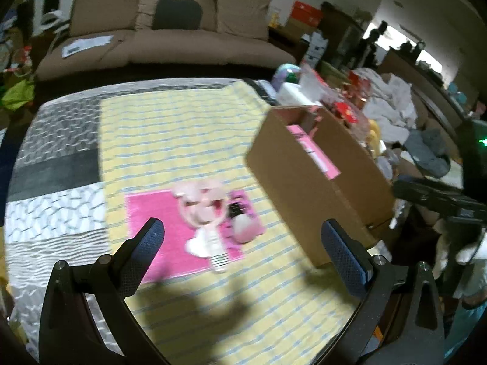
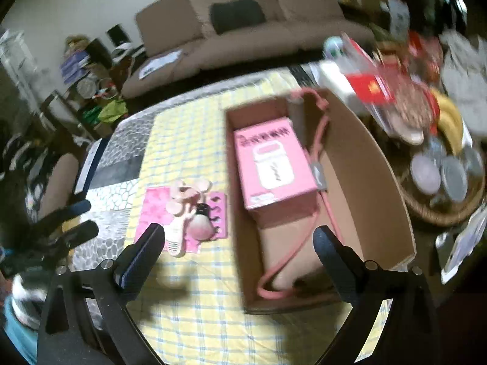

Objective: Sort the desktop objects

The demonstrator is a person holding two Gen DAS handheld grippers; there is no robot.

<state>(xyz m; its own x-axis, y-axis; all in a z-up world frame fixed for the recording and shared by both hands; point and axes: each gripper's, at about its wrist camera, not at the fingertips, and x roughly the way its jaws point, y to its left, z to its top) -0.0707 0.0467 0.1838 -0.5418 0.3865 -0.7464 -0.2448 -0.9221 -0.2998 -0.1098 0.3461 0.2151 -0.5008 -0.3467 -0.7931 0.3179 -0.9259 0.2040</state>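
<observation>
A pile of pink items lies on the yellow checked cloth (image 1: 182, 127): a flat pink booklet (image 1: 158, 216), a pink handheld fan (image 1: 201, 203) with a white handle, a pink round puff (image 1: 245, 228) and a pink toe separator (image 2: 217, 213). An open cardboard box (image 1: 304, 188) stands to their right. It holds a pink carton (image 2: 271, 158) and a pink strap (image 2: 319, 140). My left gripper (image 1: 243, 237) is open and empty, above the pile. My right gripper (image 2: 239, 240) is open and empty, over the box's near left wall (image 2: 237, 213).
A brown sofa (image 1: 170, 30) stands behind the table. Clutter crowds the right side: red packets (image 2: 374, 88), a woven basket (image 2: 441, 200) with jars, bananas (image 2: 450, 121), white cloths (image 1: 392, 100). The left gripper's fingers (image 2: 76, 213) show at the left of the right wrist view.
</observation>
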